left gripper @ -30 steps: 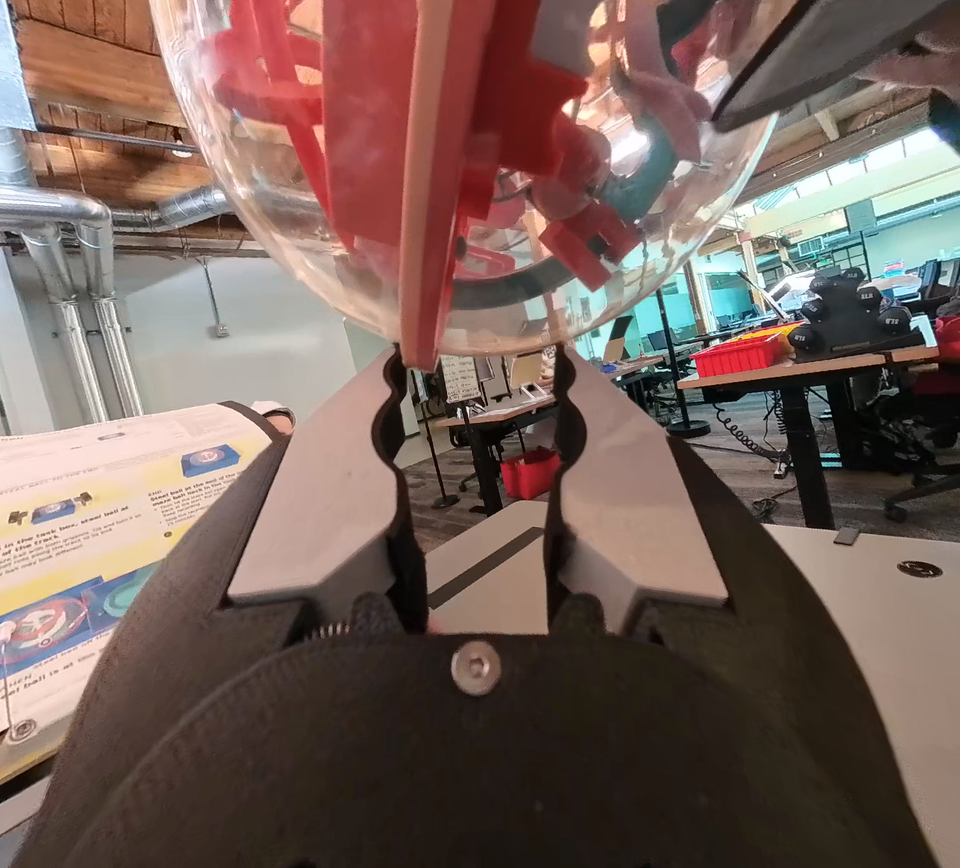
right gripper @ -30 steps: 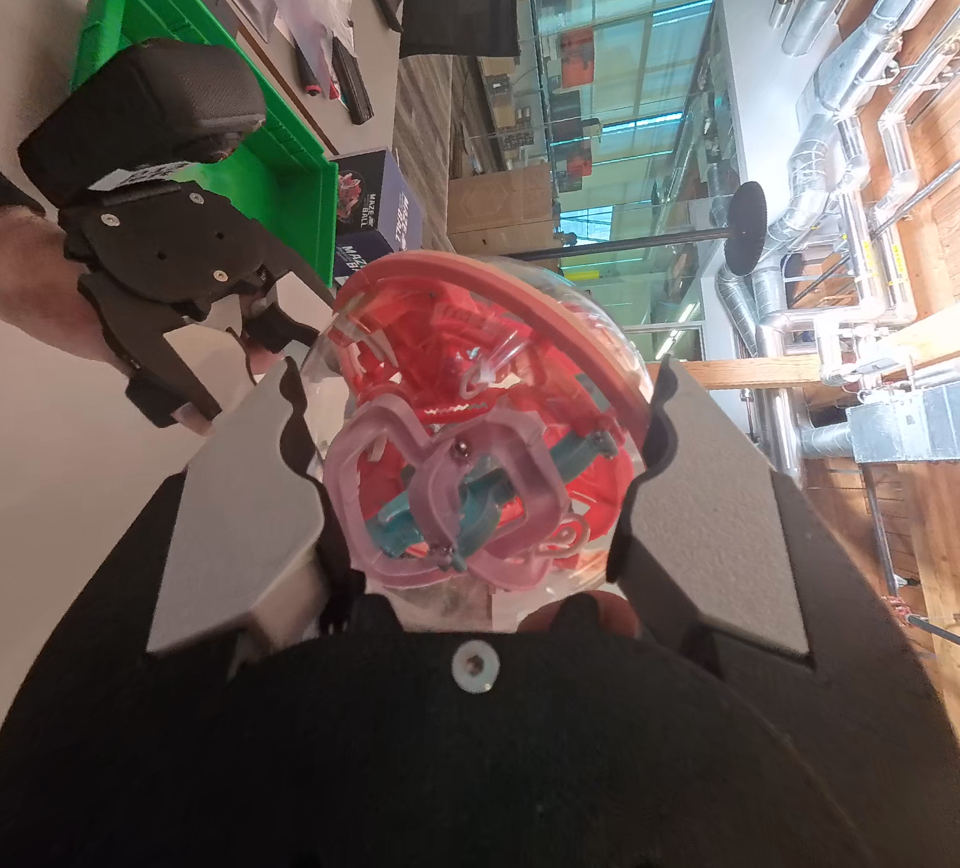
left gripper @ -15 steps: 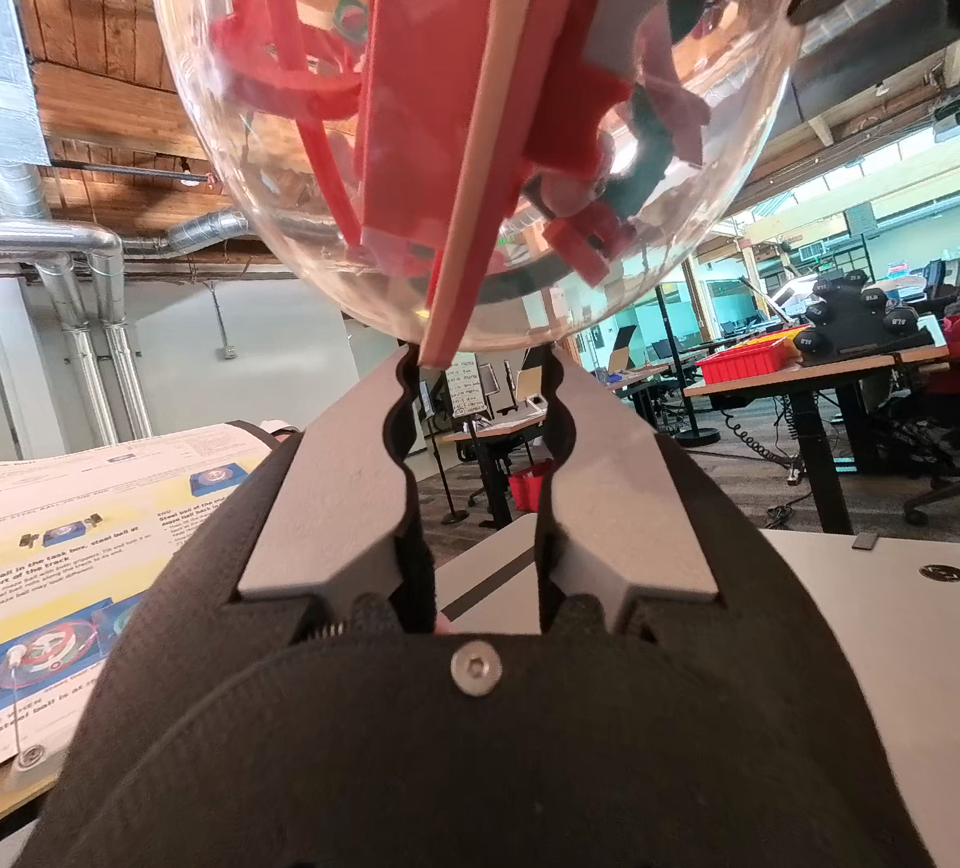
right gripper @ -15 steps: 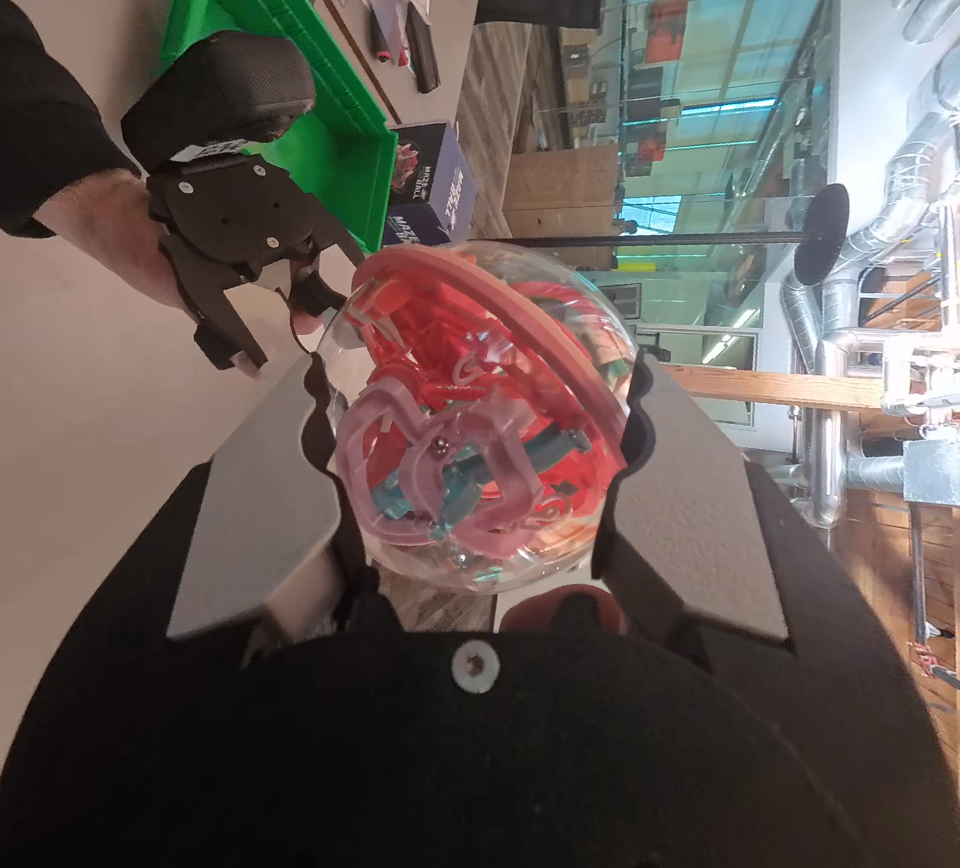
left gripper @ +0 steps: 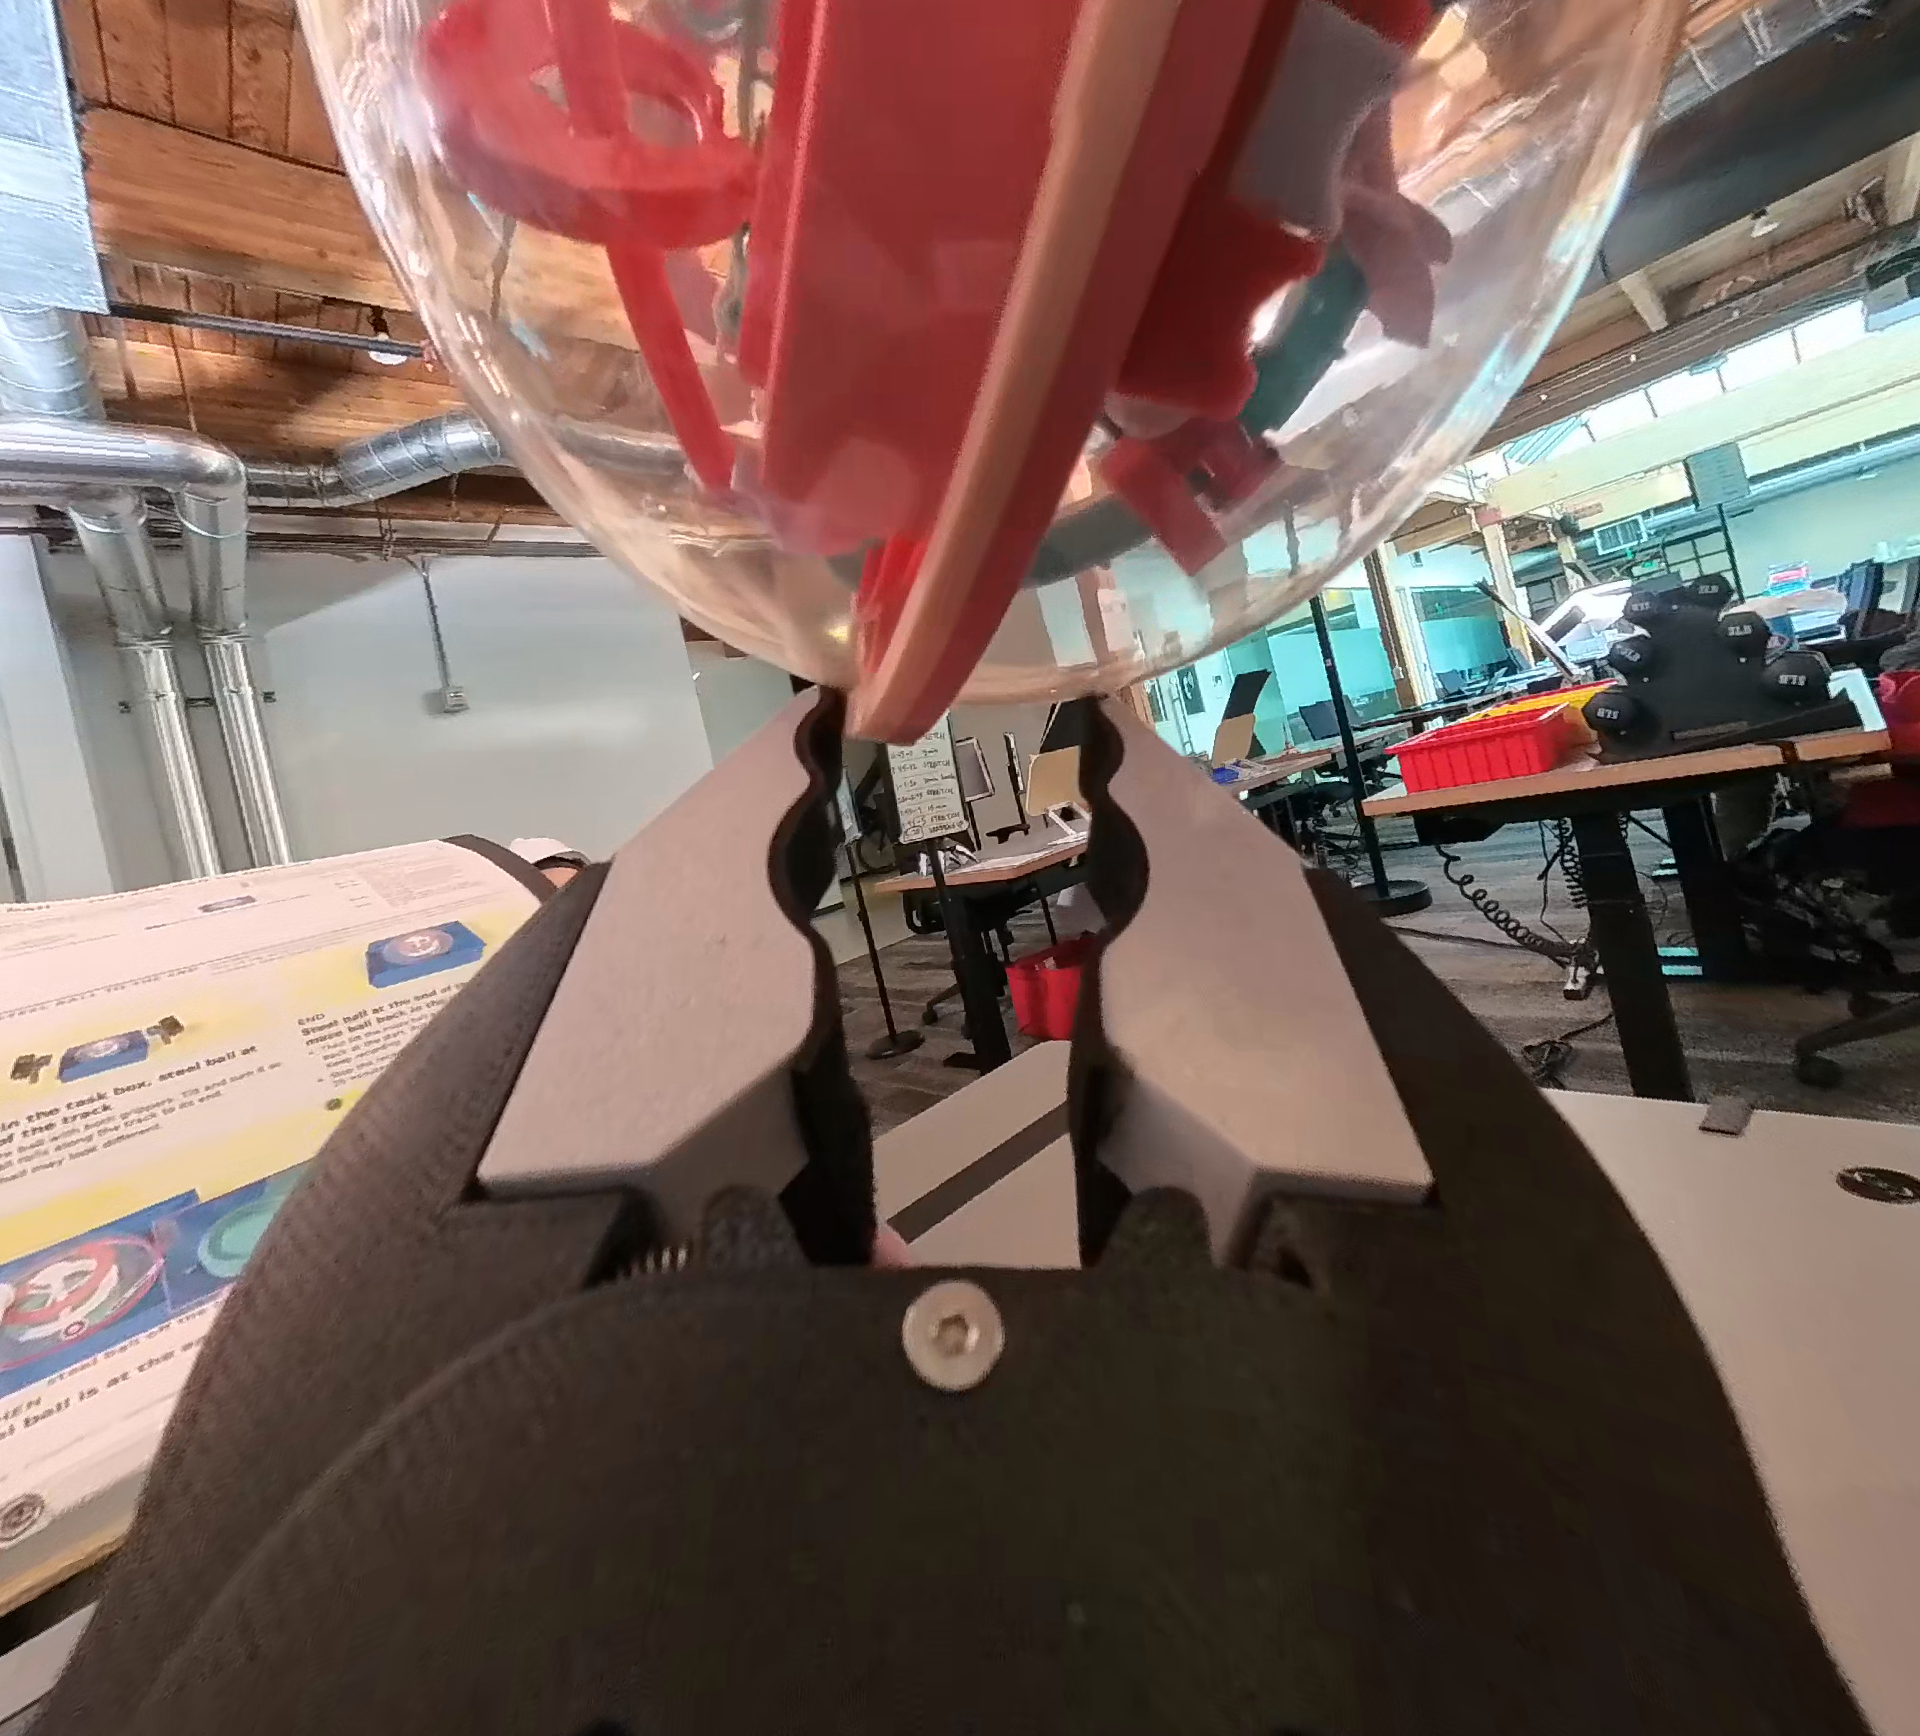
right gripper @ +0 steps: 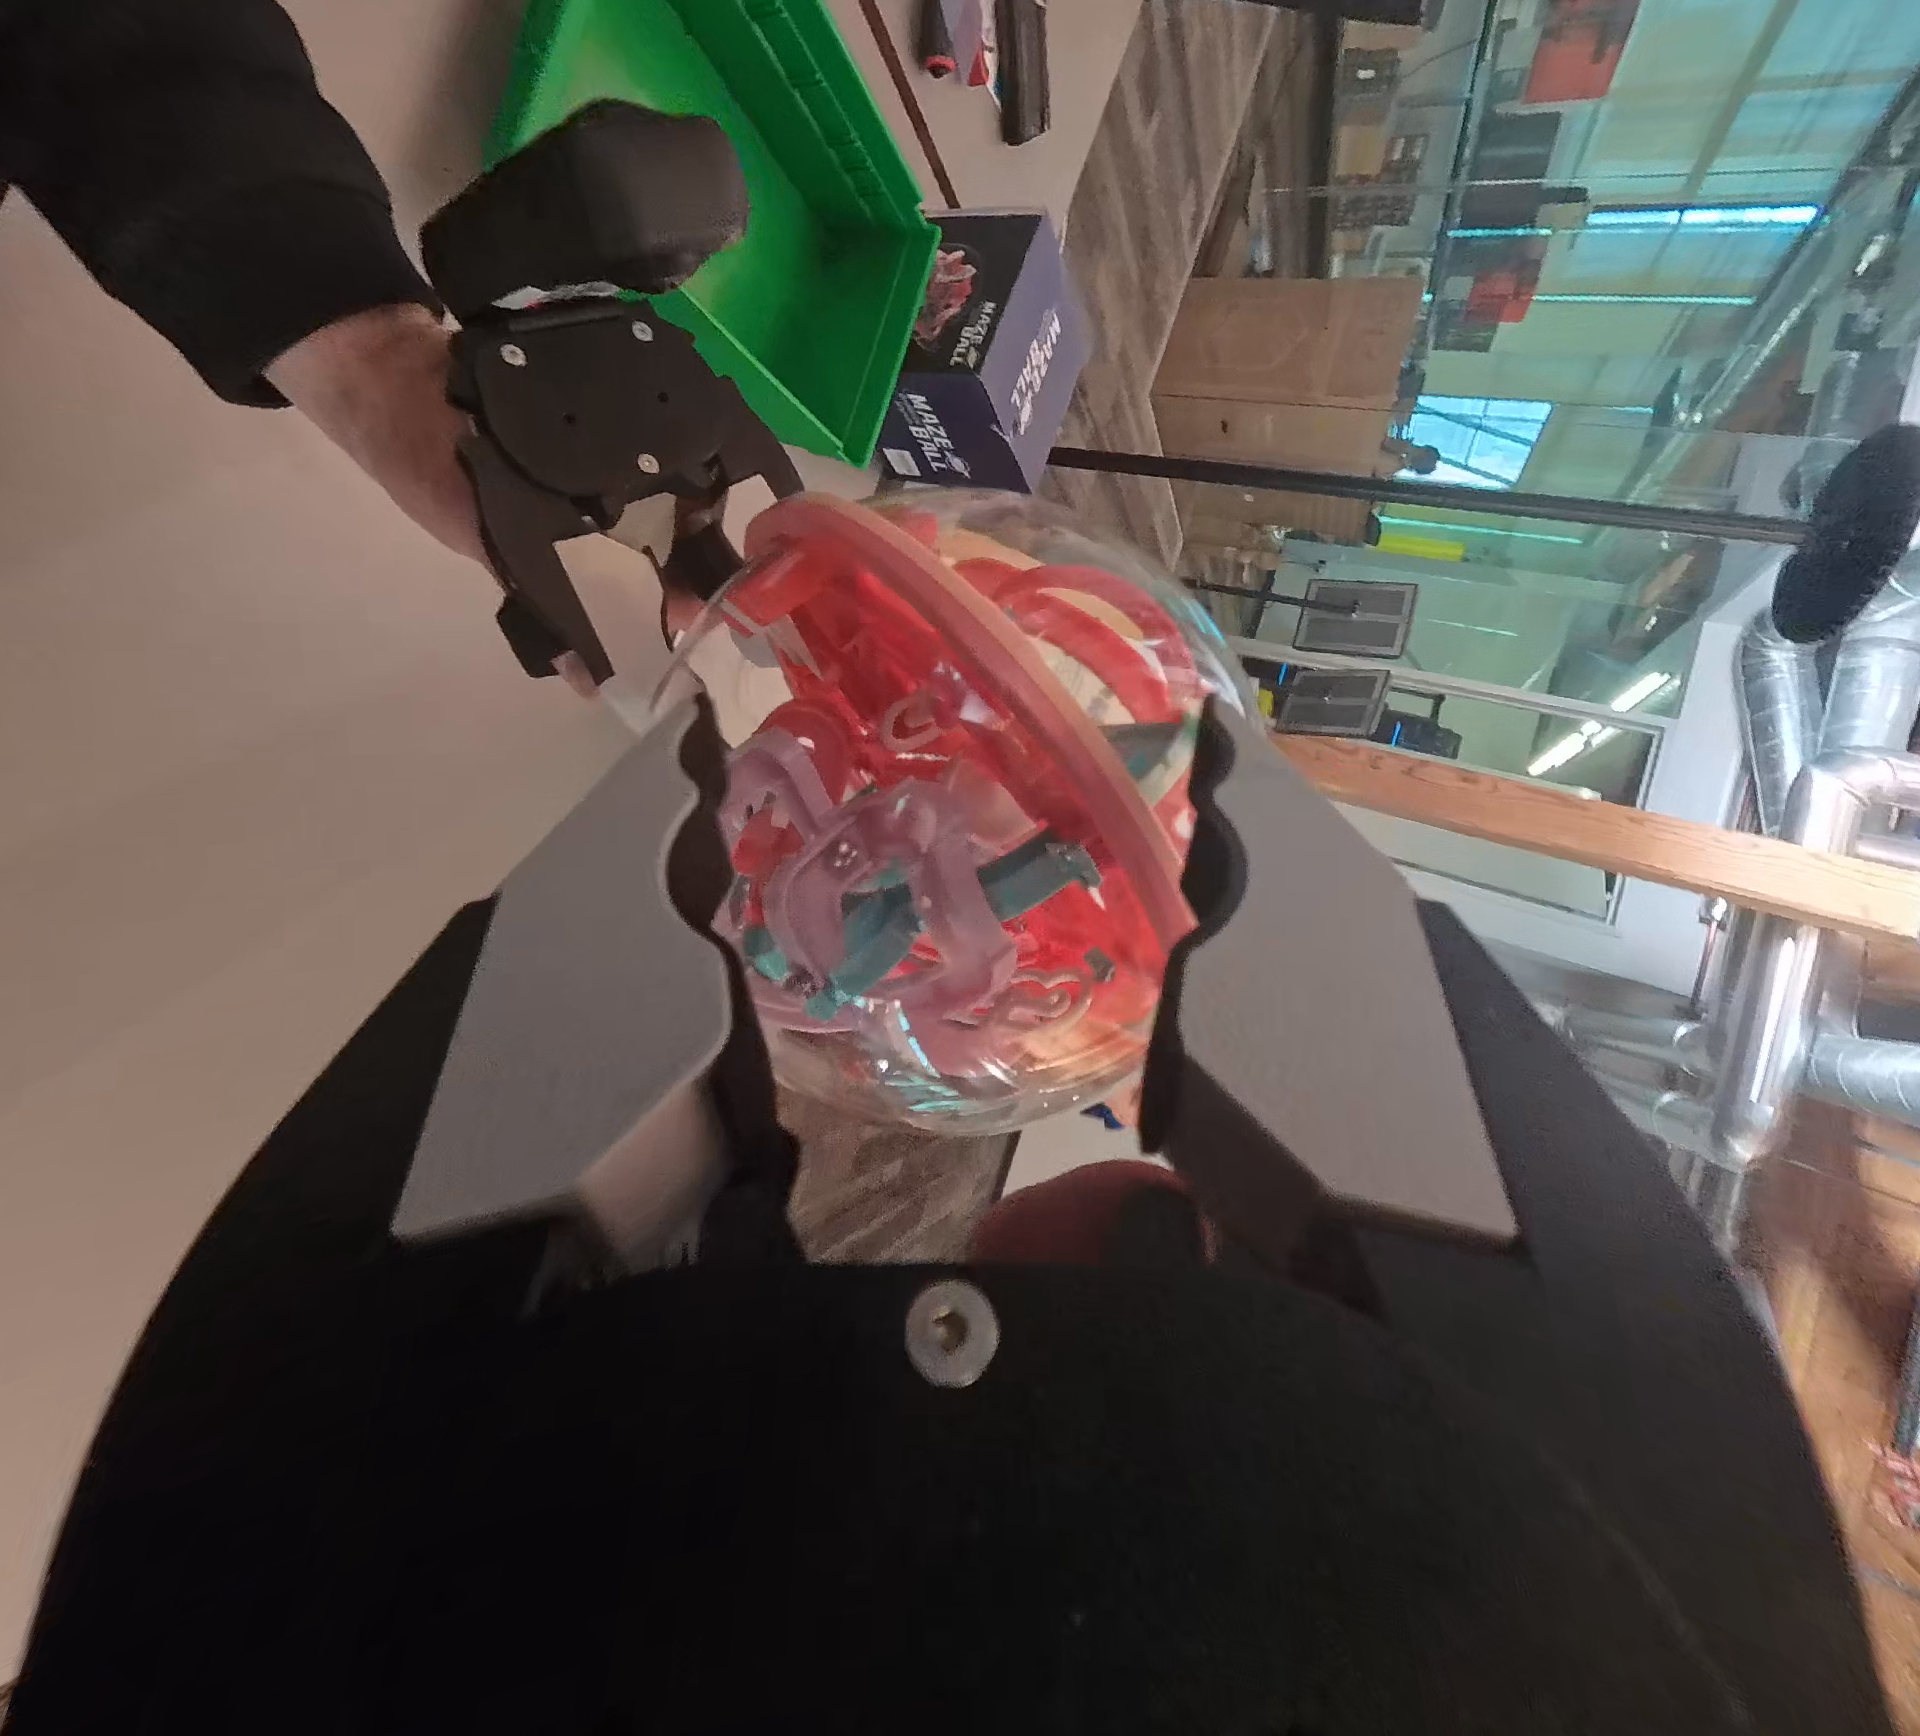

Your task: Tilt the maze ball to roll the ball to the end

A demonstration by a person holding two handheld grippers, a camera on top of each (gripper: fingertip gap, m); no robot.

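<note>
The maze ball [right gripper: 966,834] is a clear sphere with red, lilac and teal tracks and a pink rim. My right gripper [right gripper: 954,725] is shut on it, one pad on each side of the sphere, and holds it in the air. In the left wrist view the ball [left gripper: 935,232] fills the top. My left gripper [left gripper: 958,715] is open, with its fingertips touching the sphere's underside and the rim's edge next to the left fingertip [left gripper: 821,730]. The right wrist view shows the left gripper [right gripper: 649,626] at the ball's far side by the rim.
A green bin [right gripper: 727,128] and a dark blue box [right gripper: 987,377] lie on the pale table [right gripper: 208,855] behind the ball. A person's hand [right gripper: 395,419] holds the left gripper. A printed instruction sheet [left gripper: 208,1011] stands to the left. Desks and a red bin [left gripper: 1486,741] are far off. Some 15 cm of space lies between my two pairs of fingers.
The ball has turned, so its rim slants more. My right jaws have narrowed and the ball now sits farther out toward the fingertips. My left jaws narrowed slightly and stayed under the ball.
</note>
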